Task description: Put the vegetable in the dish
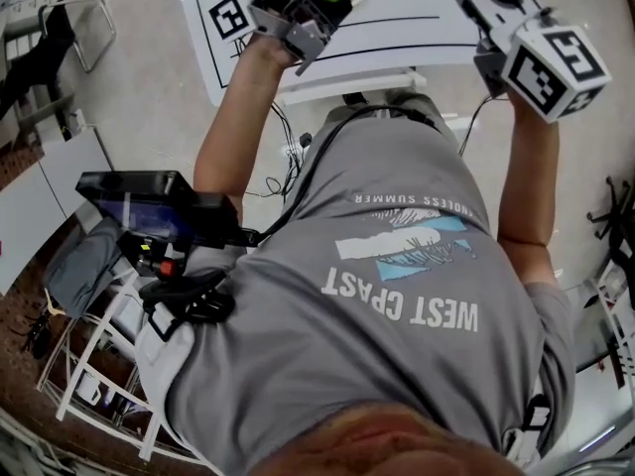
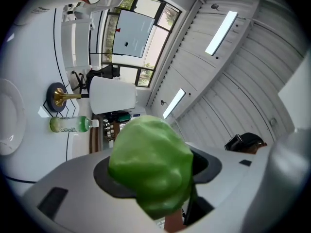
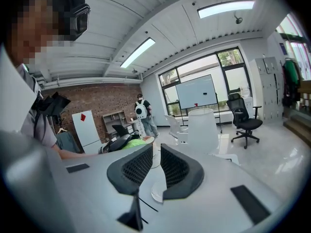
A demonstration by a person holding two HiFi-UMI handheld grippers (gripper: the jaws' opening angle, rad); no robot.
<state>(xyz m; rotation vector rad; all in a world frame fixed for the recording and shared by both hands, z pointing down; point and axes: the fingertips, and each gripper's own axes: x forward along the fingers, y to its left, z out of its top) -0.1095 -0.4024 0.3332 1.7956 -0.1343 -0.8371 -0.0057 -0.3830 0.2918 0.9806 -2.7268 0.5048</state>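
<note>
Left gripper [image 2: 155, 178] has its jaws clamped on the green vegetable [image 2: 146, 159], a lumpy leafy ball that bulges out past the pads. Right gripper [image 3: 156, 166] is empty, with just a slim gap between its jaws. Both are held over the near edge of the white table [image 1: 397, 18]. A green bottle [image 2: 70, 124] lies further out on it.

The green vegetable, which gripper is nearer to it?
Left. The left gripper grips the green vegetable between its jaws; the right gripper is empty, off to the side.
</note>
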